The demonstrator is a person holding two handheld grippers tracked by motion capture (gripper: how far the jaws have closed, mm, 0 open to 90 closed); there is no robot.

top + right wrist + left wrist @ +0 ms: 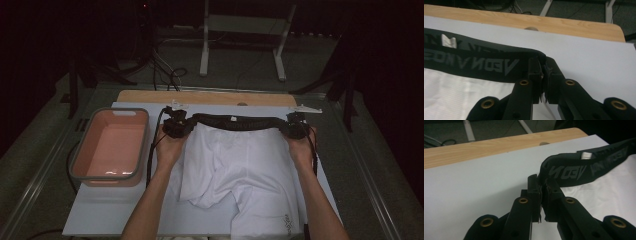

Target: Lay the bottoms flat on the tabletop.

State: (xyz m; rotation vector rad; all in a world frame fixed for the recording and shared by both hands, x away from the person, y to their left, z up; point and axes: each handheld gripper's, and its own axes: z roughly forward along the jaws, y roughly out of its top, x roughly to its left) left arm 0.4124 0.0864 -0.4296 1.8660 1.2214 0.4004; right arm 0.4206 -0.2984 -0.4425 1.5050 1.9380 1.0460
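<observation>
A: The white shorts (240, 170) are lying flat, black waistband (235, 121) stretching between both tongs.

B: Left gripper (176, 125) and right gripper (296, 129) are each clamping a waistband end. They're probably lining up a fold, calling for level hands.

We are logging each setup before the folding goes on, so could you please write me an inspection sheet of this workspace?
Surface: white board on a wooden table top.
Job's things: white shorts lying flat, black lettered waistband stretched along the far edge.
Clutter: pink bin with a grey rim at the left, looks empty.
Grippers: left gripper and right gripper each shut on a waistband end.
Cables: a black cable trails from the left gripper; more lie on the floor beyond.
Surroundings: dim room, white metal stand behind the table.
</observation>
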